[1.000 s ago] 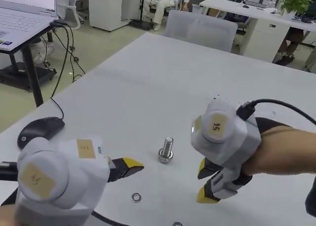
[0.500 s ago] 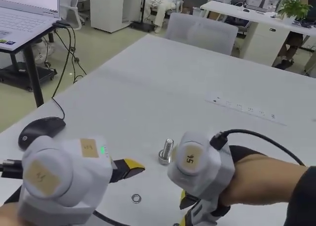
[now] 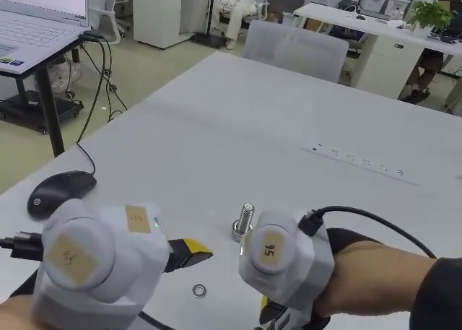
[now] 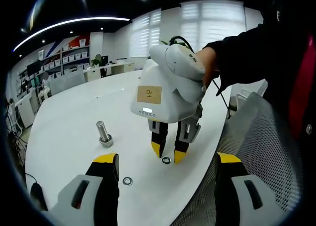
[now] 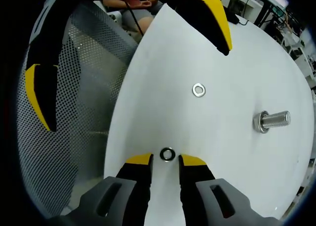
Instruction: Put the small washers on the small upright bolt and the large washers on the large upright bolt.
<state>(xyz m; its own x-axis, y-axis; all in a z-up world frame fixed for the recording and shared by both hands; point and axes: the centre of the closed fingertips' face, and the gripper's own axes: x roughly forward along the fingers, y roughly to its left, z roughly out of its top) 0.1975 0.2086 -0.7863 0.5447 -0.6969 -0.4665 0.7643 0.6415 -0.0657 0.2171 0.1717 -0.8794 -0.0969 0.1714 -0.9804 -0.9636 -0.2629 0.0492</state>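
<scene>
The upright bolt (image 3: 245, 220) stands on the worktop (image 3: 238, 120). The left tool (image 3: 189, 250) is left of the bolt, the right tool (image 4: 168, 154) right of it and nearer the person. One washer (image 3: 199, 290) lies before the bolt, leftward; a second washer (image 5: 167, 155) lies before it between the right tool's tips. The mouse (image 3: 60, 189) lies well left of the bolt, the power strip (image 3: 359, 160) behind it, rightward.

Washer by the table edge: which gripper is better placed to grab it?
Right. The right gripper has open jaws straddling the washer; the left gripper sits further back, jaws wide.
</scene>
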